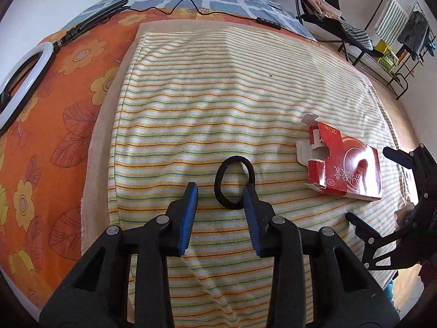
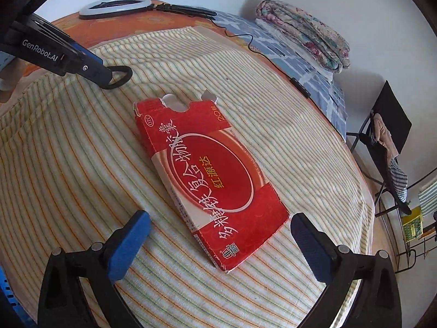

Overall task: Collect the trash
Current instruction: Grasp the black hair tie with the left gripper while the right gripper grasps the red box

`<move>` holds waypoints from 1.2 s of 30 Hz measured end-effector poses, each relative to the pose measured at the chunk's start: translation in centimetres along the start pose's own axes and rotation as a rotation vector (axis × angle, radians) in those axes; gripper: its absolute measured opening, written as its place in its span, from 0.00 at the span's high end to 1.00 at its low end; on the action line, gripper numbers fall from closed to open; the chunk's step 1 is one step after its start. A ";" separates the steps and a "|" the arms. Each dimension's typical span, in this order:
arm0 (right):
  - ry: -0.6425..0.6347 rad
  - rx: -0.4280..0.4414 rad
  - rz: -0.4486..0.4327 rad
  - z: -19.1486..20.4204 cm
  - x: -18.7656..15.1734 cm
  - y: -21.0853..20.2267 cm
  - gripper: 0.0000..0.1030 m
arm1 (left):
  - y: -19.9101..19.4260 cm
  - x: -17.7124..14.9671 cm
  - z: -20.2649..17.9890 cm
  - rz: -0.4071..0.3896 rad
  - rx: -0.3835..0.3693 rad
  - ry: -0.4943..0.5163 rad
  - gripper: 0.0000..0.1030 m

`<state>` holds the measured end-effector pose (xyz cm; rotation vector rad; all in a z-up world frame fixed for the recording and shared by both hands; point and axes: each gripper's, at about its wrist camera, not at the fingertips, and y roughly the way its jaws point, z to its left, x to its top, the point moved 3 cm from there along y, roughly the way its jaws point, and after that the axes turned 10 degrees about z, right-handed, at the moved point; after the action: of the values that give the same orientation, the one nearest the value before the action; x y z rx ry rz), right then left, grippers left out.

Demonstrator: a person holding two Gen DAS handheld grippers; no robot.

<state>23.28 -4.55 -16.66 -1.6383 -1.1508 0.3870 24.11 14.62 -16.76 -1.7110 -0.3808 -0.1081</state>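
Note:
A black hair tie (image 1: 234,181) lies on the striped towel (image 1: 218,87). My left gripper (image 1: 220,188) is open just above it, its right fingertip touching the tie's right side. A flattened red medicine box (image 1: 344,168) with torn flaps lies to the right. In the right wrist view the box (image 2: 207,175) lies flat between the fingers of my open right gripper (image 2: 218,221), whose pads flank its near end without touching. The left gripper (image 2: 92,68) and the hair tie (image 2: 120,78) show at the upper left there.
The towel covers an orange flowered bedsheet (image 1: 41,142). A ring light (image 1: 21,79) on a stand and a black cable (image 1: 191,8) lie on the bed. A folded quilt (image 2: 306,32) sits at the head. A chair (image 2: 382,136) and a rack (image 1: 396,41) stand beside the bed.

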 end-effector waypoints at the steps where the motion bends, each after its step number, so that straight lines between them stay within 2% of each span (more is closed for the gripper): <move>1: -0.005 0.010 -0.005 0.0 0.2 0.1 0.00 | 0.2 0.0 0.1 0.004 -0.003 -0.001 0.78; 5: 0.025 0.097 0.002 -0.7 0.7 0.8 0.00 | 0.3 0.0 -0.2 -0.001 -0.001 0.018 0.82; 6: 0.039 0.137 0.013 -1.2 0.9 1.1 0.01 | 0.3 0.0 -0.3 -0.002 -0.004 0.025 0.87; 8: 0.083 0.219 0.028 -2.1 1.1 1.7 0.04 | 0.2 0.1 -0.6 -0.007 0.001 0.036 0.90; 9: 0.101 0.218 0.024 -2.6 1.1 1.7 0.11 | 0.1 0.1 -0.7 -0.010 0.006 0.041 0.91; 10: 0.110 0.229 0.024 -3.0 1.2 1.7 0.14 | 0.1 0.1 -0.8 -0.012 0.005 0.043 0.93; 14: 0.197 0.351 0.009 -4.9 1.4 0.9 0.26 | -0.2 0.4 -0.7 -0.023 -0.003 0.032 0.94; 17: 0.256 0.418 -0.024 -6.5 1.6 -0.1 0.41 | -0.4 0.6 -0.7 -0.029 -0.010 0.022 0.94; 19: 0.281 0.416 -0.042 -7.3 1.8 -0.5 0.53 | -0.4 0.6 -0.7 -0.031 -0.008 0.021 0.95; 25: 0.291 0.324 -0.041 -8.8 2.5 0.0 0.67 | -0.7 0.7 -0.7 -0.048 -0.007 0.015 0.96; 27: 0.306 0.319 -0.057 -8.9 2.5 0.1 0.69 | -0.8 0.7 -0.8 -0.053 -0.006 0.016 0.96; 30: 0.326 0.322 -0.079 -8.8 2.4 -0.3 0.81 | -1.2 0.6 -0.9 -0.068 -0.007 0.021 0.96; 36: 0.304 0.293 -0.109 -7.2 2.1 -2.1 0.82 | -2.5 0.1 -1.2 -0.089 -0.017 0.019 0.96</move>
<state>28.52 -6.84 -11.36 -1.3191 -0.9029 0.2153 23.63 13.85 -14.13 -1.7089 -0.4439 -0.1930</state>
